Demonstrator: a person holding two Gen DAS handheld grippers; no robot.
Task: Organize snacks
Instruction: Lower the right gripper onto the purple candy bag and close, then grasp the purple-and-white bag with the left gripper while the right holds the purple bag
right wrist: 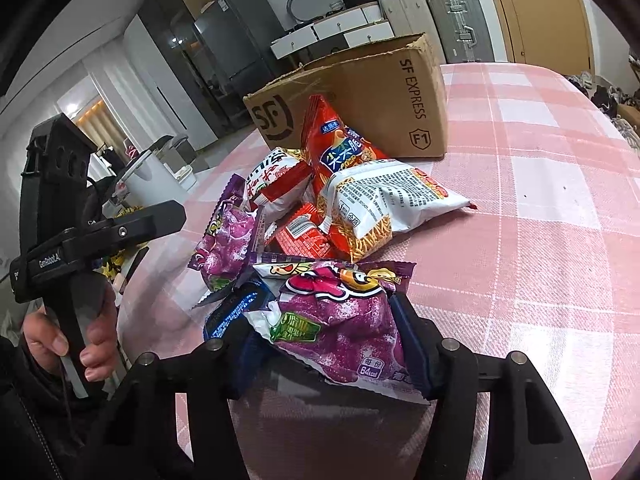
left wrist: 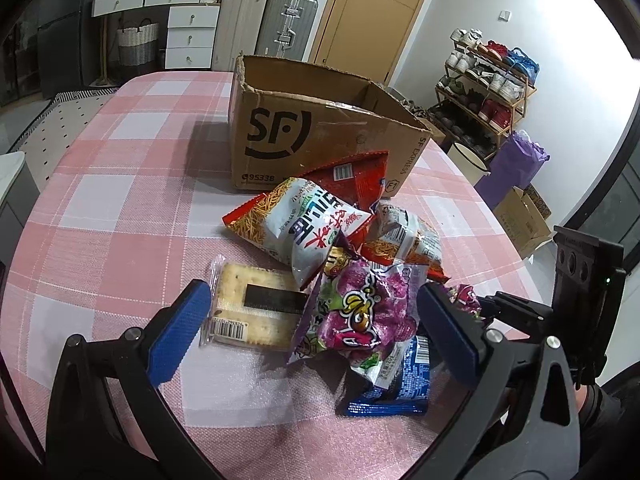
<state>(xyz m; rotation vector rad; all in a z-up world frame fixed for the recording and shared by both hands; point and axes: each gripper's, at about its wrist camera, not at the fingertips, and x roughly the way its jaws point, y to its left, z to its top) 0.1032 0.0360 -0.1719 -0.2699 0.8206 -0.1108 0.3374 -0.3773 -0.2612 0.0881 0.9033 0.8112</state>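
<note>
Step in hand: I am picking the first bag off the heap; by my reckoning the sorting has barely begun, since I can see nothing inside the cardboard box (left wrist: pixel 320 128) from here.

Right fingers: my right gripper (right wrist: pixel 332 344) has its fingers closed in on the nearer purple snack bag (right wrist: pixel 336 320), one dark pad against each side, pinching the puffy lower half of it.

Left fingers: my left gripper (left wrist: pixel 316 328) has its blue fingers (left wrist: pixel 180 332) spread wide, one either side of the other purple bag (left wrist: pixel 356 312) and the cracker packet (left wrist: pixel 252 308), pressing on neither.

Where the snacks are: all in one heap on the pink checked worktop (left wrist: pixel 120 200), toward the edge nearest me. A blue packet (left wrist: pixel 400 384) lies under the purple bags; behind them lie two white noodle-snack bags (left wrist: pixel 296 224) and a red bag (right wrist: pixel 332 144), the red one leaning on the box.

Box: open-topped, just behind the heap, further in from my edge.

Next move calls for: a straight lift of the pinched bag so it comes free of the blue packet below without dragging it, then a carry over the heap to the box, I judge.

Risk: the bag is air-filled and slippery; it could squirt out of my pinch.
</note>
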